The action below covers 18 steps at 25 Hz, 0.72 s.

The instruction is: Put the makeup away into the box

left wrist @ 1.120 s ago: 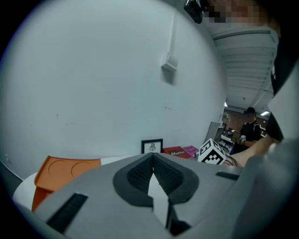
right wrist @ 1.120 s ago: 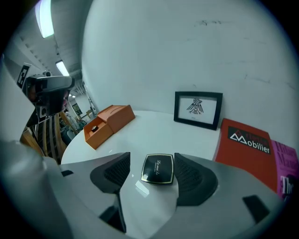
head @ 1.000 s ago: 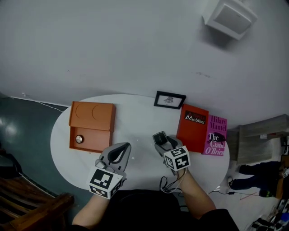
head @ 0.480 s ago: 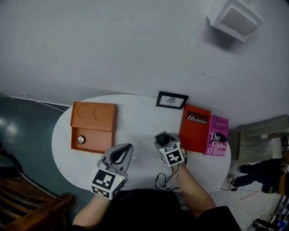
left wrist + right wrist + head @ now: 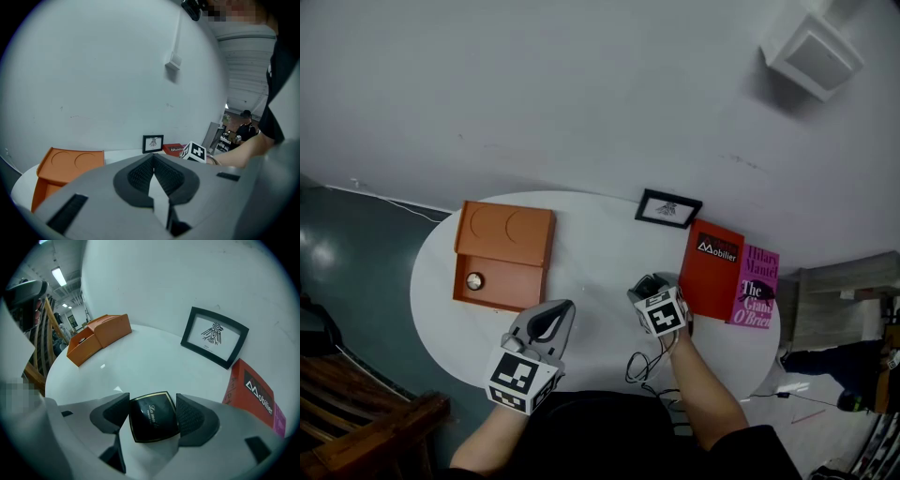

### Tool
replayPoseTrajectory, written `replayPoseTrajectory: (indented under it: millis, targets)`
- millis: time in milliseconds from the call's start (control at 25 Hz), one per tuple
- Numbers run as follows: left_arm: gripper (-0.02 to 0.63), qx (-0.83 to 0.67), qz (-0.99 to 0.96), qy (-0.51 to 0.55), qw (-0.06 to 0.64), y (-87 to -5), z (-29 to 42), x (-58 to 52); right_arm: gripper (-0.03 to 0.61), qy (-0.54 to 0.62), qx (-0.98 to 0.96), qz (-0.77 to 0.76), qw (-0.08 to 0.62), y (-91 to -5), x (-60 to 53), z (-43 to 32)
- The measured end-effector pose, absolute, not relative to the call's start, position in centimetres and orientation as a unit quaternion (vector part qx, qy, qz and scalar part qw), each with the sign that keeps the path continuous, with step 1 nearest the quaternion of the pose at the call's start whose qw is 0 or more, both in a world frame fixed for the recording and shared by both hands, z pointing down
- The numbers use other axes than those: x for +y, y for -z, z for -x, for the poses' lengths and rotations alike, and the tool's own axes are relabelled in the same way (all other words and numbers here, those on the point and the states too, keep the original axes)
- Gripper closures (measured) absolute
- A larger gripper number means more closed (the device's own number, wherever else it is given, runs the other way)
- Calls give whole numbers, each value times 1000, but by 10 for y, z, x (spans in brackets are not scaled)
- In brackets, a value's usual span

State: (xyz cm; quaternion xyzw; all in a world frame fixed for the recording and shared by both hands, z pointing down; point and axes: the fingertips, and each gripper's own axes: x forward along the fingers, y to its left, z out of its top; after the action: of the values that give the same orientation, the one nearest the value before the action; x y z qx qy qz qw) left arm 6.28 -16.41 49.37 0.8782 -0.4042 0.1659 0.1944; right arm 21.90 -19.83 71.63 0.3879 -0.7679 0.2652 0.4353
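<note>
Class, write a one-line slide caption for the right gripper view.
Right claw clamped on a black compact, white table and orange box beyond.

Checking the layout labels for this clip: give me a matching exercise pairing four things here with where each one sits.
1. black compact
2. orange box
3. framed picture
4. red book

A. left side of the table
B. table's right side
C. between the jaws of the right tool
D. table's back edge, by the wall

Pairs: 1-C, 2-A, 3-D, 4-B
</note>
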Motion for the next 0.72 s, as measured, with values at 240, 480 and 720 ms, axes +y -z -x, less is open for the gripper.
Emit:
replayPoseTrajectory:
  millis: [240, 480, 720]
  targets:
    - [609, -409, -877, -161, 196, -493, -54, -164, 305, -294, -769, -353, 445, -717, -167, -233]
    - [609, -399, -882, -159, 194, -491, -61, -162, 304, -305, -756, -367, 449, -722, -159, -233]
    - [609, -399, -883, -157, 193, -490, -65, -159, 304, -275, -755, -380, 458, -725, -169, -217]
